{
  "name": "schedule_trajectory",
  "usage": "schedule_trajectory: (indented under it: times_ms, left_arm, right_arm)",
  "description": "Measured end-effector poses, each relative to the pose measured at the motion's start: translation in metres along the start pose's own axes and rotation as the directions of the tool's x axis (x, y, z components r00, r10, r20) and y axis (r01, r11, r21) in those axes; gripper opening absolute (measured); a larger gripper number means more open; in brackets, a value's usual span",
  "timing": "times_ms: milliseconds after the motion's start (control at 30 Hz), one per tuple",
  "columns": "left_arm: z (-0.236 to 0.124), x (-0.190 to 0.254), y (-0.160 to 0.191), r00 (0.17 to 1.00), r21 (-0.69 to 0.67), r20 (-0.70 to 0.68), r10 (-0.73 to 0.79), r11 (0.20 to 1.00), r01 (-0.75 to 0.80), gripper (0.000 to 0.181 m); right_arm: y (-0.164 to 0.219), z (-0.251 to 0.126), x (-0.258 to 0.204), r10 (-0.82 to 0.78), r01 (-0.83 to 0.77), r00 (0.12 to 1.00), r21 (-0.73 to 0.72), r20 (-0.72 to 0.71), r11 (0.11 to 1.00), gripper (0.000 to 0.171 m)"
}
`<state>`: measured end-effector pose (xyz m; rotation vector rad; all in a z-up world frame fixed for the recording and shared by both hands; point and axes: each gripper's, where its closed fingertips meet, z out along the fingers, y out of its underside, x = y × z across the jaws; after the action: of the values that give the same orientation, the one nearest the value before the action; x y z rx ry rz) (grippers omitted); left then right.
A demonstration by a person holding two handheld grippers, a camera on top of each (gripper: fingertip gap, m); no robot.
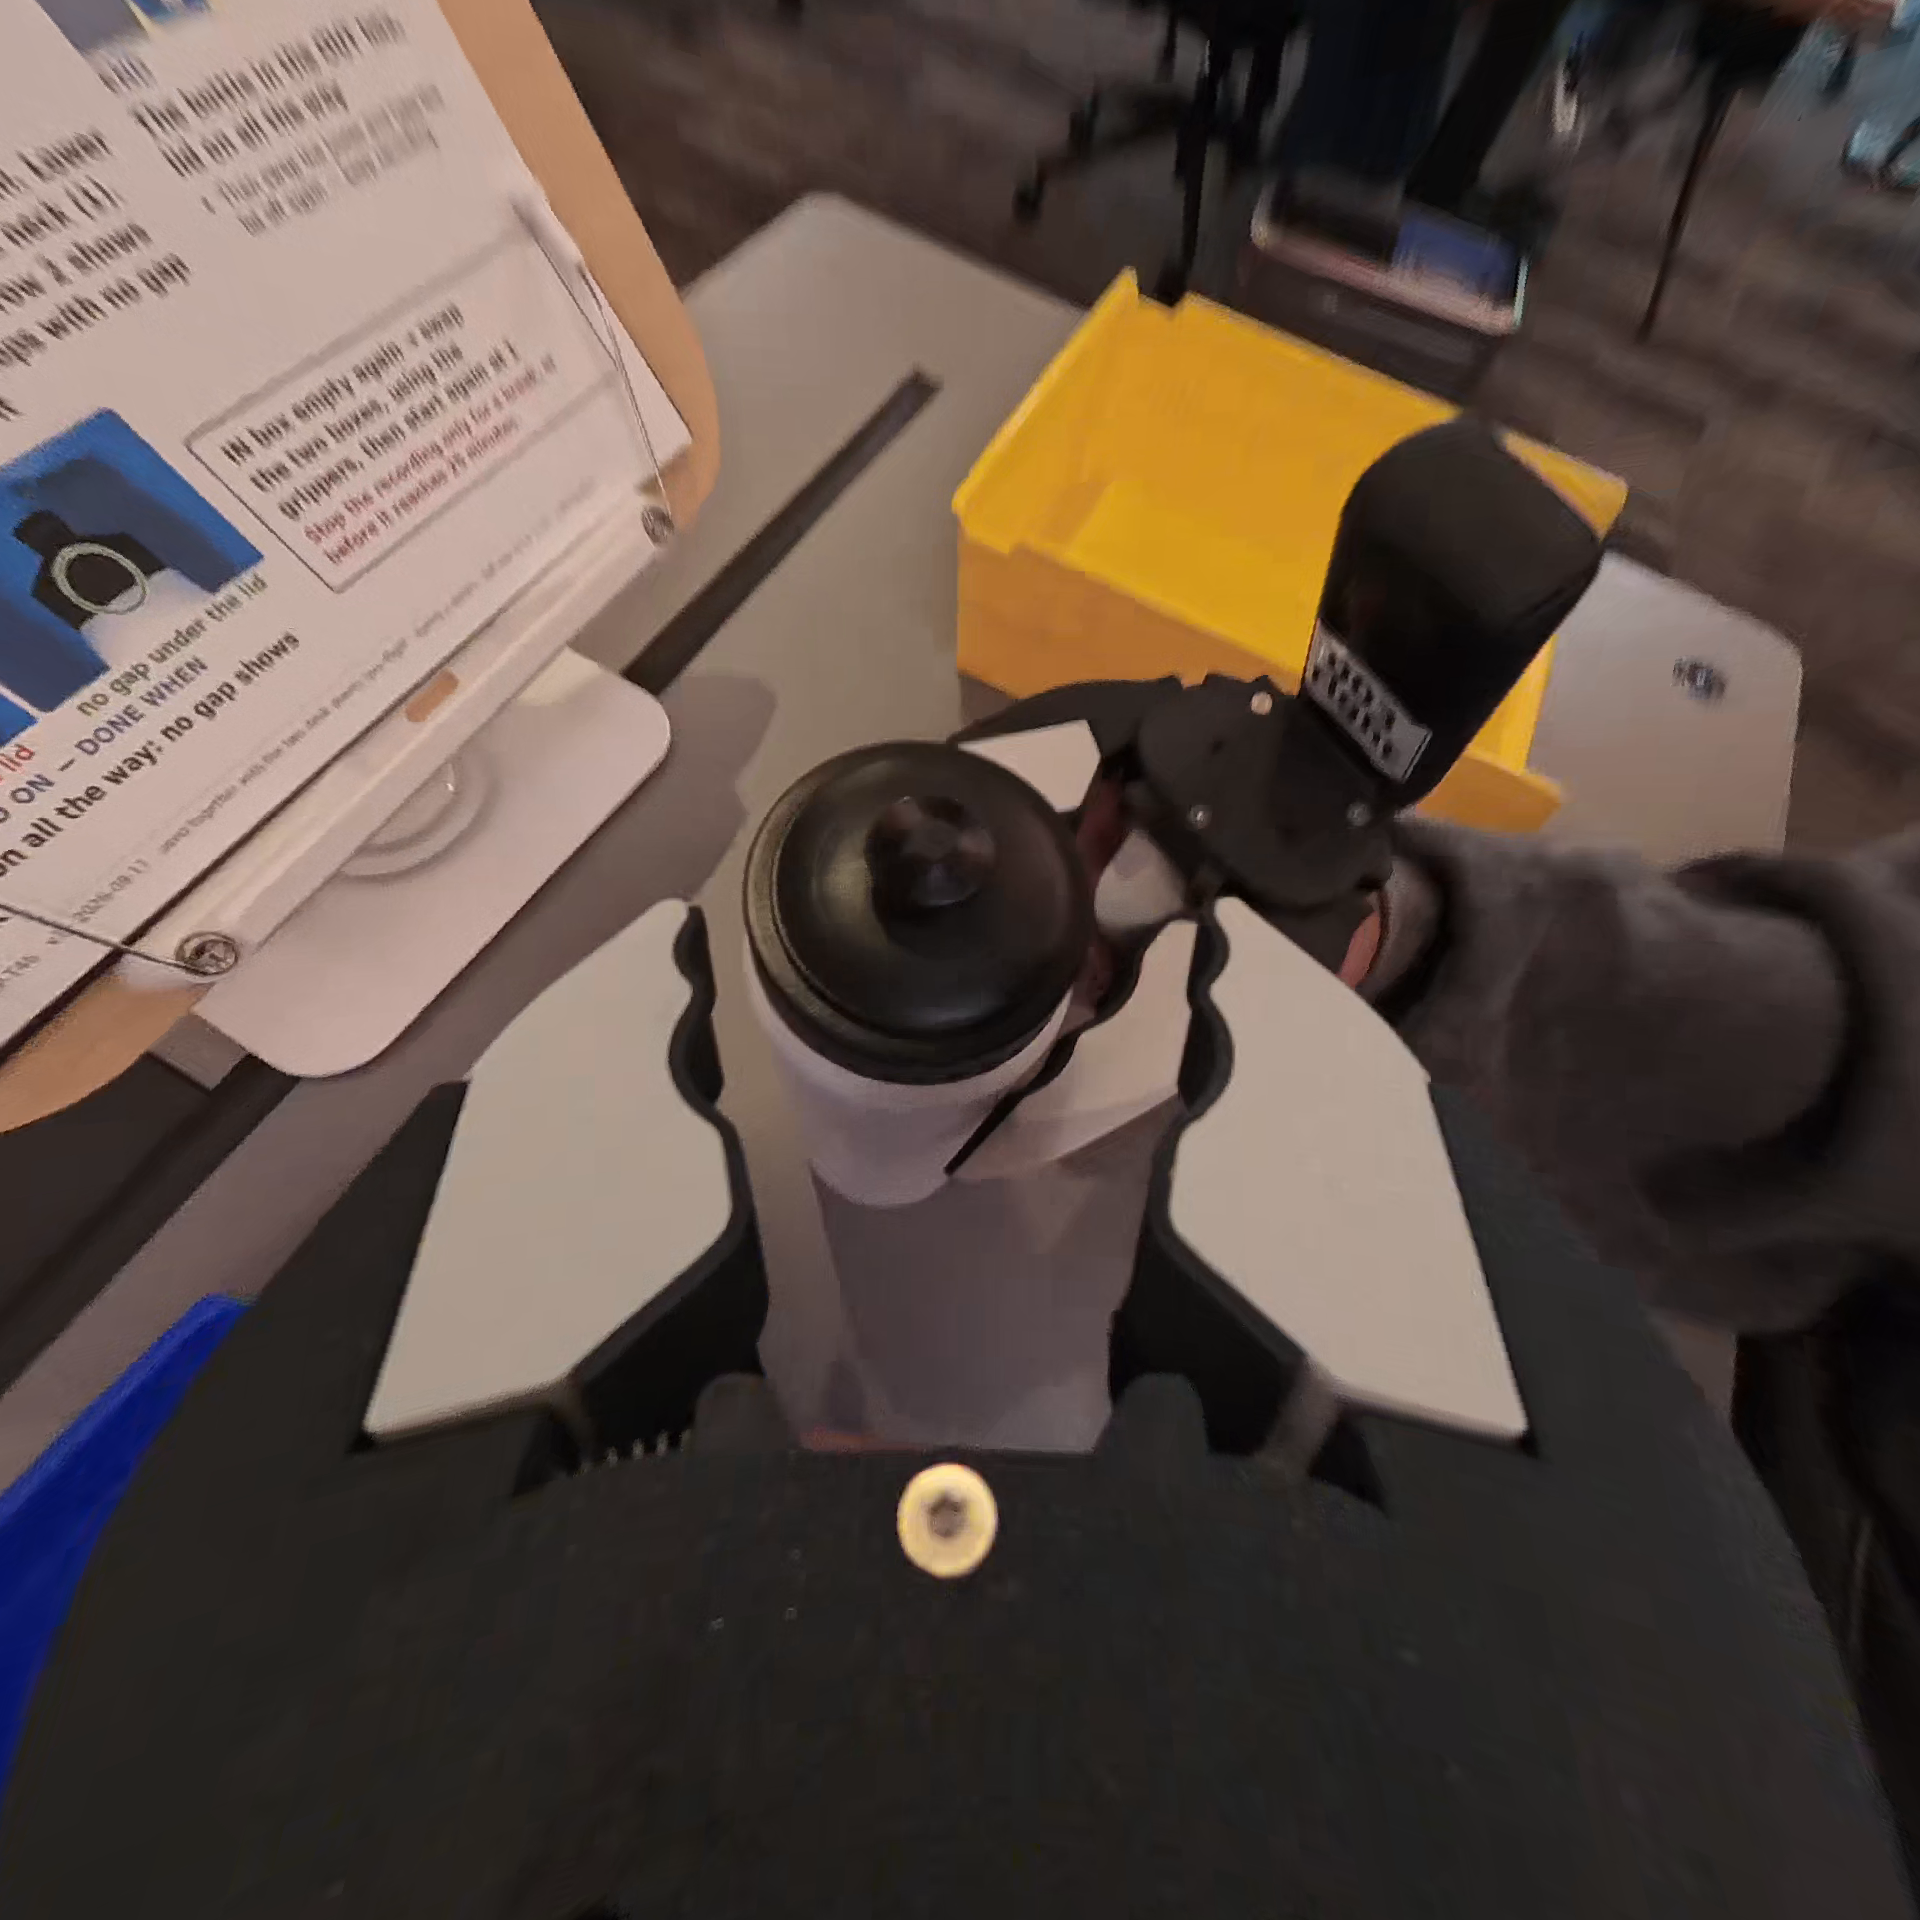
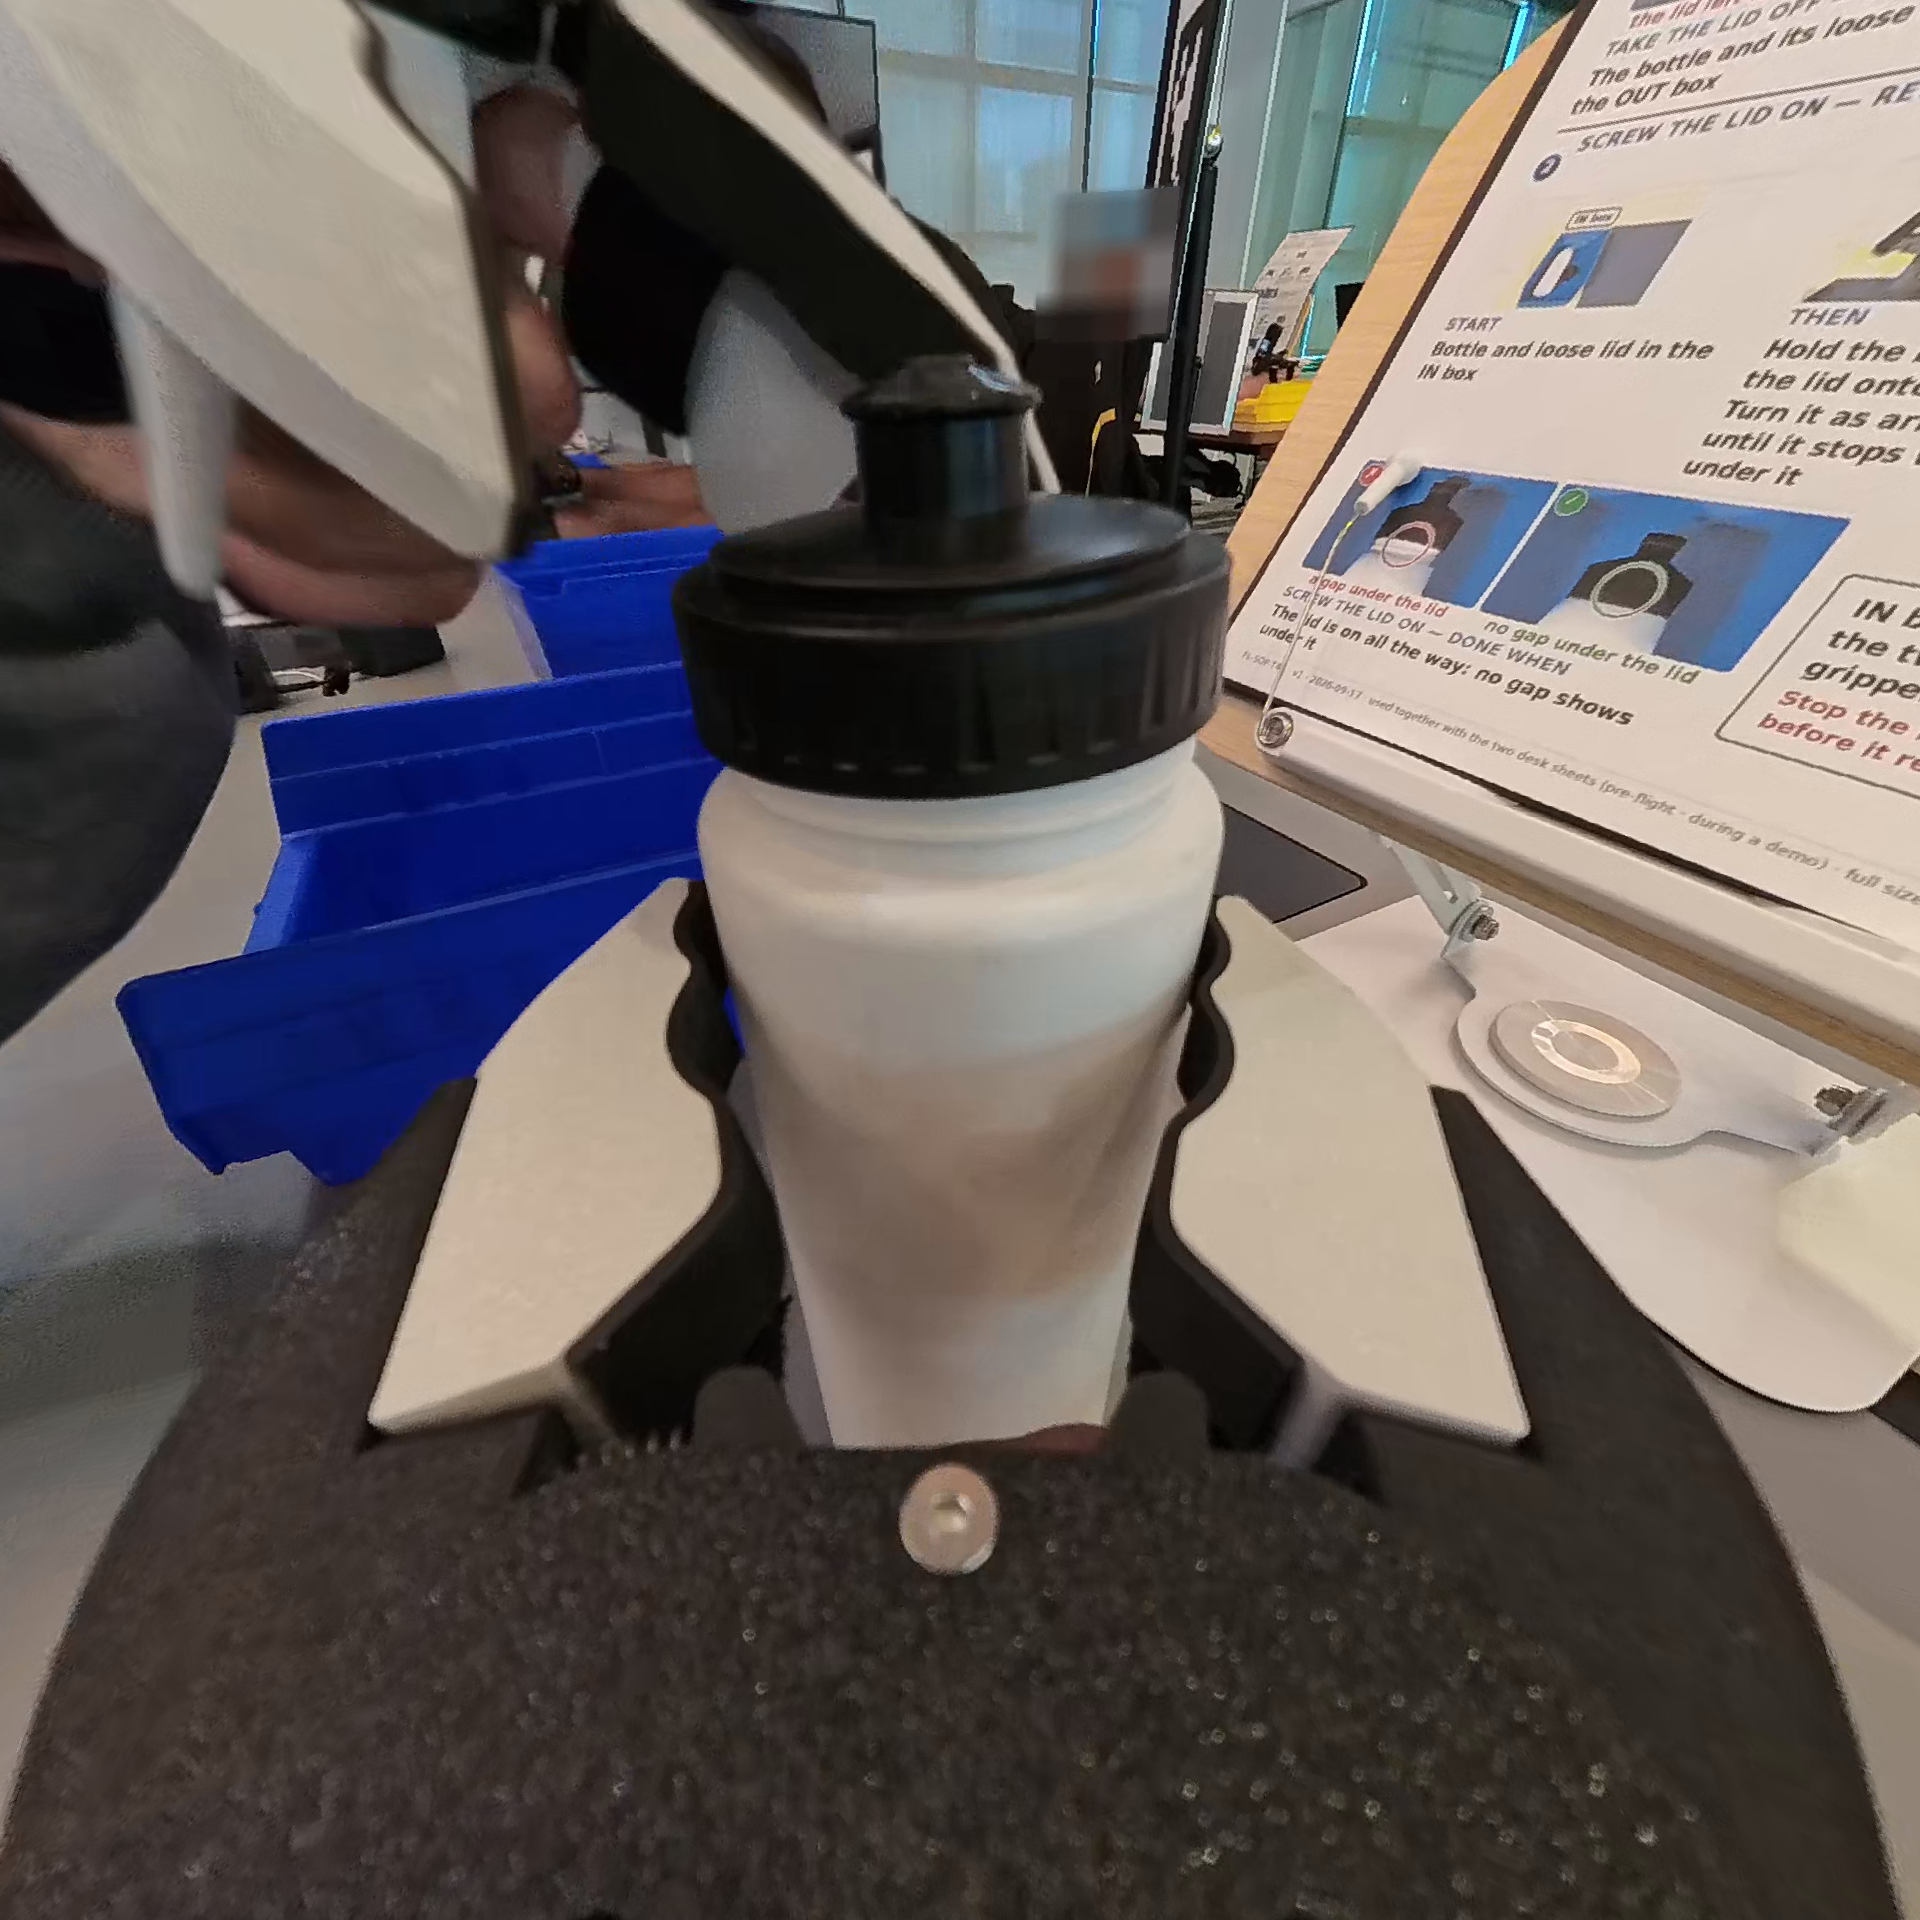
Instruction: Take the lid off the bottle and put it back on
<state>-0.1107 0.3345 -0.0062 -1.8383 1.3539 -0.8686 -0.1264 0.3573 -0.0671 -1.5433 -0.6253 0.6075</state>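
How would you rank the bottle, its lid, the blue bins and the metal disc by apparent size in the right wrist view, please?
1. Bottle and blue bins: similar; the bottle is much nearer, so unranked.
2. Lid.
3. Metal disc.

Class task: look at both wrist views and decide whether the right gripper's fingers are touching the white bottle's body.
Touching. In the right wrist view, the right gripper has both dark finger pads pressed against the white bottle below its black lid, with no gap on either side.
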Motion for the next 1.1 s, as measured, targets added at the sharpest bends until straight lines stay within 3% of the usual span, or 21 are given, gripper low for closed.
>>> schedule_trajectory:
  times_ms: [67,233,333,500,1100]
  left_arm:
    - [0.001,-0.002,0.0,0.998,0.068,0.068,-0.003,0.998,-0.002,0.086]
    - [0.013,-0.01,0.01,0.983,0.08,0.183,0.011,0.996,-0.026,0.084]
    - [0.019,-0.009,0.011,0.982,0.09,0.186,0.009,0.996,-0.026,0.072]
    - [0.015,-0.008,0.002,0.983,0.117,0.177,-0.039,0.993,0.018,0.072]
    - [0.017,-0.011,0.009,0.976,-0.011,0.214,-0.041,0.999,0.045,0.072]
  right_arm:
    - [0.0,0.0,0.0,0.0,0.0,1.0,0.0,0.0,1.0,0.085]
    - [0.0,0.0,0.0,-0.002,0.002,1.0,-0.003,-0.004,1.0,0.085]
    - [0.0,0.0,0.0,-0.002,0.002,1.0,-0.002,-0.005,1.0,0.085]
    - [0.0,0.0,0.0,-0.002,0.002,1.0,-0.002,-0.003,1.0,0.085]
    - [0.0,0.001,-0.001,-0.004,0.004,1.0,-0.004,-0.004,1.0,0.085]
